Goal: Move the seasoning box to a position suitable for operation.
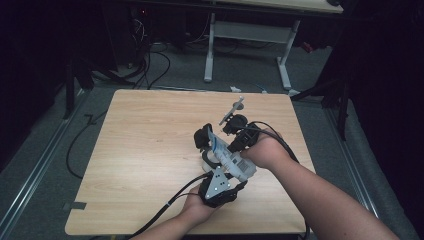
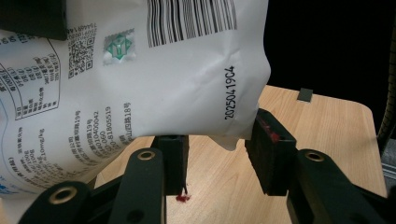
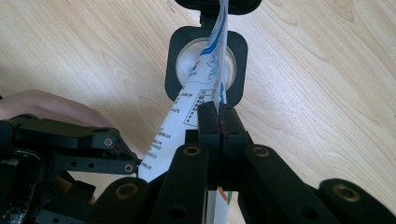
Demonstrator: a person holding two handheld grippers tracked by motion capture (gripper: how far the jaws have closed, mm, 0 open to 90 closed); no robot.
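White printed pouch [image 2: 140, 70], barcode and date stamp on it, is held up over the wooden tabletop [image 1: 145, 150]. Its bottom corner is pinched by the left gripper [image 2: 217, 149], its edge clamped tight by the right gripper [image 3: 218, 122], above a black square-rimmed cup [image 3: 173, 56].

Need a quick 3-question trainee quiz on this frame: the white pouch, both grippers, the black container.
1. True or false: the right gripper is shut on the edge of the white pouch.
2. What lies on the table below the pouch in the right gripper view? A) a red bowl B) a black square container with a round white inside C) a pair of scissors
3. In the left gripper view, where does the pouch's lower corner sit relative to the left gripper?

Key
1. True: its jaws are pressed together on the thin edge.
2. B, the container.
3. Between the two jaws; the far jaw touches the pouch's side, and a firm clamp cannot be told.
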